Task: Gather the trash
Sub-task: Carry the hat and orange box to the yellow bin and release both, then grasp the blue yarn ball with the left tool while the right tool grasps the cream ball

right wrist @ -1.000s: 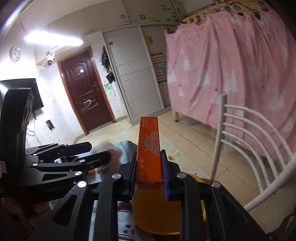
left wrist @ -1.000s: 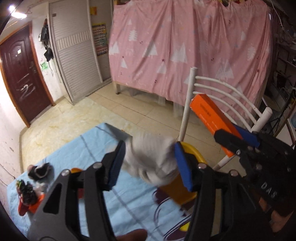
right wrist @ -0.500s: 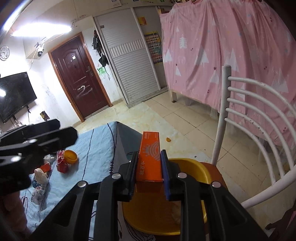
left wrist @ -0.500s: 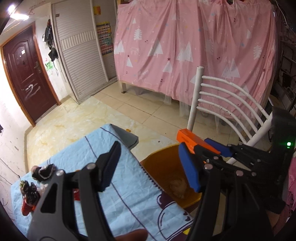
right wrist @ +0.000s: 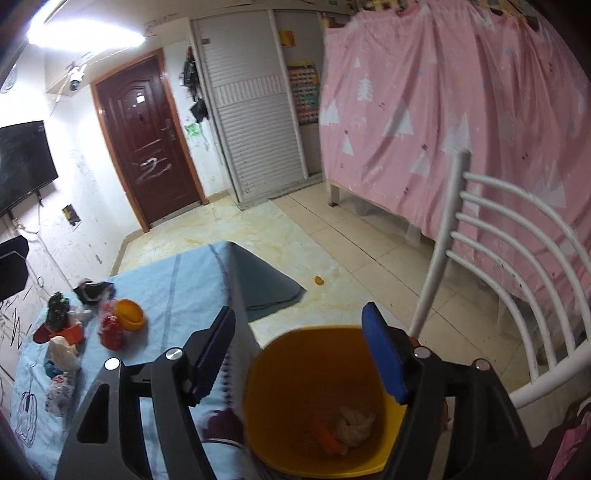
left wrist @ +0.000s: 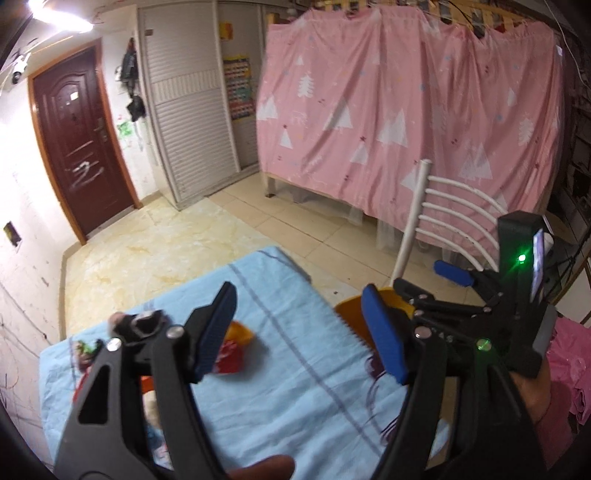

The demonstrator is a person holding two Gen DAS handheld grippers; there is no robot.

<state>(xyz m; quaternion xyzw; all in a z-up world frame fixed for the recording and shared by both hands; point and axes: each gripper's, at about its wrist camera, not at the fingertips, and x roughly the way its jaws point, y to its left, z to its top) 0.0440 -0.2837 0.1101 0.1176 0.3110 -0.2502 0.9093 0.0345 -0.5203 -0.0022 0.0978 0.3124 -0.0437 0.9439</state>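
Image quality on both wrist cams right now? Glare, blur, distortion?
Left wrist: ceiling light blown out top left, table clutter motion-blurred, fisheye bends the door. Right wrist: same light glares wide, bin contents soft and blurred, chair bars curve strongly at the edge.

Relative to the yellow bin (right wrist: 280, 373): the orange box (right wrist: 327, 437), earlier clamped above it, and the white wad (right wrist: 354, 422) now lie inside; right gripper (right wrist: 301, 354) jaws opening, empty; left gripper (left wrist: 301, 332) withdrawn over the blue cloth (left wrist: 280, 369)
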